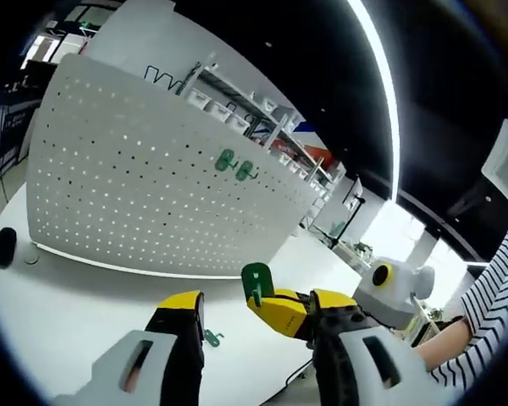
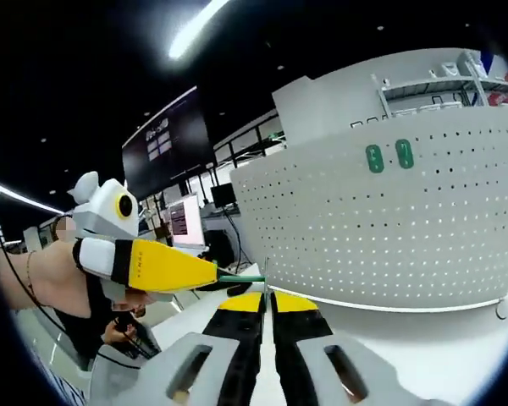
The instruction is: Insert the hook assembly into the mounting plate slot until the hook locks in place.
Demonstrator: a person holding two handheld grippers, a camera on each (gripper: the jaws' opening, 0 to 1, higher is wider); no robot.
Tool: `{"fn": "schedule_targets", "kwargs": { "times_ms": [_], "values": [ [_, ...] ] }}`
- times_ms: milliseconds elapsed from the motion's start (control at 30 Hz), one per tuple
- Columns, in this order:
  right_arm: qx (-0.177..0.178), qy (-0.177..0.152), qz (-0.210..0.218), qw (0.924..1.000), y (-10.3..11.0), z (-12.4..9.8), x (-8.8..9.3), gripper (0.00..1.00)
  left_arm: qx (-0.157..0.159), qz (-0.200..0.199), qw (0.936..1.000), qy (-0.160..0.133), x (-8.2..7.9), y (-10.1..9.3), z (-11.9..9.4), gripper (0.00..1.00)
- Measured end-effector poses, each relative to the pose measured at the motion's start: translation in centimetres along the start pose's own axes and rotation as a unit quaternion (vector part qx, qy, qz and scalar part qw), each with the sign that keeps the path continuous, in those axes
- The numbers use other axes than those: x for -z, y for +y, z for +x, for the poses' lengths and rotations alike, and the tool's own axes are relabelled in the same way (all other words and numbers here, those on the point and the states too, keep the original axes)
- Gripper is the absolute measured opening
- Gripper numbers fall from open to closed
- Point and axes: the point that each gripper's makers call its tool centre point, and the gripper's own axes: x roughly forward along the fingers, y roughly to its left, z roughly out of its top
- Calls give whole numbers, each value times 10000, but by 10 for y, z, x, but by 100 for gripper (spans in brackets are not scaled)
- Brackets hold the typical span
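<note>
The white perforated mounting plate (image 1: 152, 186) (image 2: 406, 228) stands upright on the table. Two green hooks (image 1: 235, 165) (image 2: 389, 156) hang side by side on it. My right gripper (image 2: 267, 298) has its jaws nearly closed on a green hook (image 1: 256, 279), seen edge-on as a thin green strip (image 2: 241, 278). My left gripper (image 1: 256, 301) is open, and the right gripper's yellow tip (image 1: 278, 311) sits between its jaws with the hook. A yellow finger (image 2: 165, 265) of the left gripper reaches in from the left, up to the hook. Both grippers are well short of the plate.
A small loose green hook (image 1: 212, 338) lies on the white table (image 1: 76, 304). A black object (image 1: 6, 245) sits near the plate's left end. Shelves (image 1: 262, 114) stand behind the plate. A striped sleeve (image 1: 495, 296) is at the right; monitors (image 2: 184, 222) stand farther back.
</note>
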Motion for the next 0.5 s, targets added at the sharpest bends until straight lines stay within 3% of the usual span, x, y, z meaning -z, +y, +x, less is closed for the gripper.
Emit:
{"fn": "schedule_targets", "kwargs": {
  "times_ms": [167, 333, 500],
  "values": [
    [-78, -55, 18, 10000, 10, 2, -3, 1, 85, -102, 9999, -92, -4, -1, -2, 39],
    [-152, -68, 5, 9999, 17, 4, -3, 1, 105, -82, 9998, -132, -5, -1, -6, 24],
    [-168, -67, 22, 9998, 19, 5, -1, 1, 130, -103, 9998, -142, -5, -2, -7, 18]
  ]
}}
